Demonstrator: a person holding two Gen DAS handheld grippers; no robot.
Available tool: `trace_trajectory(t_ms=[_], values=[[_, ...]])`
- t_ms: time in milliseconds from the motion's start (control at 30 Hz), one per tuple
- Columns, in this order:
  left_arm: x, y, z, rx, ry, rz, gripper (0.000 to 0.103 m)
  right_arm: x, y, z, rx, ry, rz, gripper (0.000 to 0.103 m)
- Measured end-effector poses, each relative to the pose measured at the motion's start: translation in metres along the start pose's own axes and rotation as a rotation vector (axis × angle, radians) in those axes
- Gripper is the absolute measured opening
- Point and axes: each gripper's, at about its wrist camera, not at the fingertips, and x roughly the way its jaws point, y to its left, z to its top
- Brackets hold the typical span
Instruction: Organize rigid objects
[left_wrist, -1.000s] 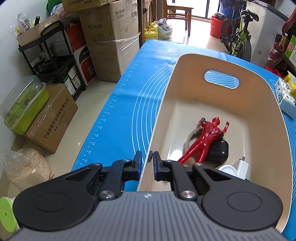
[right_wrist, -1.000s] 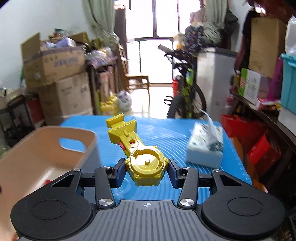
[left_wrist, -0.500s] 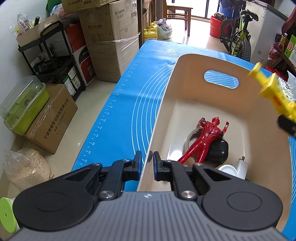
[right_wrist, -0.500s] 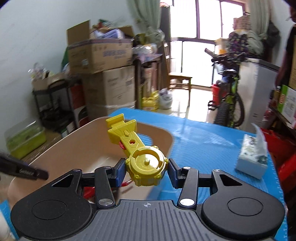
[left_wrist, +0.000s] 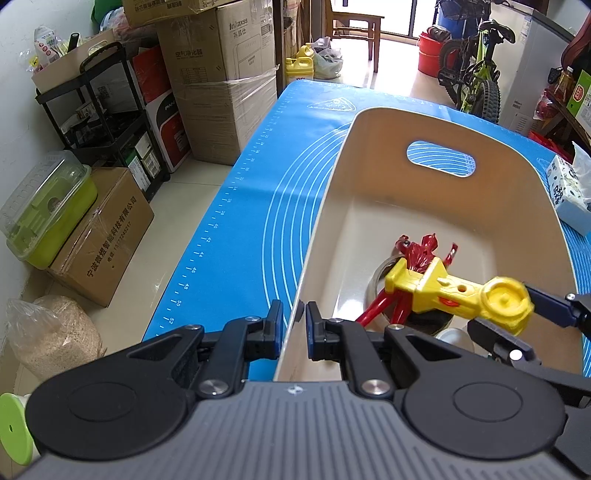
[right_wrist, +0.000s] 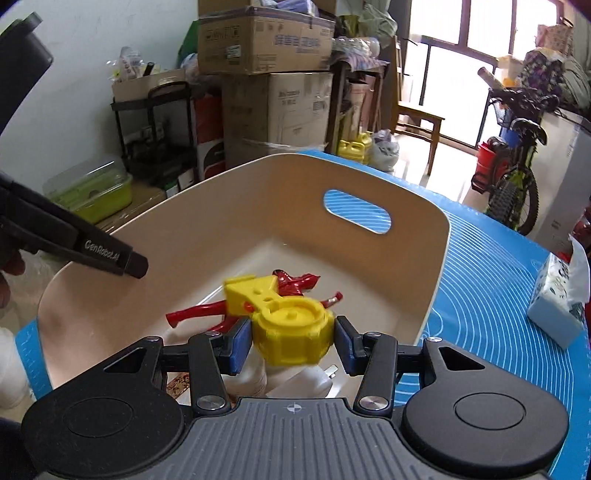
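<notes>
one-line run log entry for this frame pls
left hand-held gripper: shut on bin wall | right hand-held gripper: jaws opening, yellow toy between them, over bin | in bin: red figure

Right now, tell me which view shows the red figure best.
Neither is clean; the right wrist view shows most of the red figure, its legs stretched across the bin floor. In the left wrist view the yellow toy covers its body, leaving head, arms and lower legs.
</notes>
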Motion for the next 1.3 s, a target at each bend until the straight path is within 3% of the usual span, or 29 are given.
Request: trace_trajectory(t_ms=[167,267,533,600,633,667,1300], values=[[0.001,-0.004,0.002,-0.003,-0.003,-0.001,0.014,-0.009,-0.011,0.003,0.059,0.0,0.041,0.064],[0.001,-0.005,0.001,-0.007,-0.003,0.002,0.014,-0.016,-0.014,0.003,0.077,-0.006,0.035,0.075],[-0.011,-0.004,0.0,-0.007,-0.043,0.005,0.016,-0.036,-0.026,0.006,0.143,-0.039,0.027,0.079],[-0.015,-0.006,-0.001,-0.002,-0.05,0.004,0.033,-0.045,-0.029,0.004,0.163,-0.055,0.012,0.085],[-0.019,-0.006,-0.002,-0.005,-0.058,0.0,0.057,-0.05,-0.032,0.004,0.174,-0.063,0.003,0.091],[-0.022,-0.007,-0.002,-0.007,-0.07,-0.001,0.073,-0.055,-0.034,0.003,0.19,-0.075,0.0,0.093],[-0.114,-0.029,-0.027,0.01,-0.19,-0.004,0.083,-0.156,-0.051,-0.026,0.29,-0.117,-0.112,0.097]])
